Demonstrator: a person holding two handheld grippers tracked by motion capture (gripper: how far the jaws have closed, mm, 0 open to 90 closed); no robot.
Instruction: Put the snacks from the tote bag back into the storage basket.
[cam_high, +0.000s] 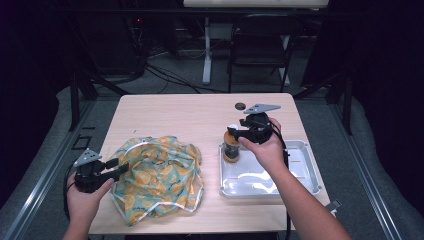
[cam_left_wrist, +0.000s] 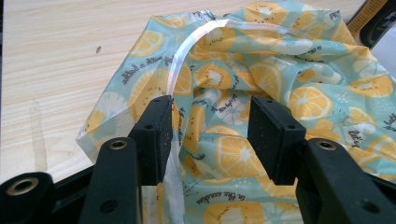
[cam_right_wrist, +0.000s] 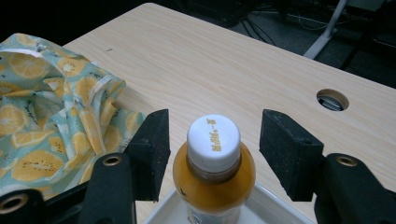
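Bottle framed by open right gripper, bag at the left

Nearest, the left gripper (cam_left_wrist: 210, 135) gapes over the fruit-print bag (cam_high: 159, 178) on the counter (cam_high: 190, 120); farther, the right gripper (cam_right_wrist: 212, 149) stands wide either side of the upright bottle (cam_right_wrist: 214, 175) in the tray (cam_high: 300, 175), untouched.

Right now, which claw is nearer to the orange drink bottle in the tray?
Right. The right claw is open, with the bottle between its jaws, not touching. The left claw is across the table at the fruit-print bag.
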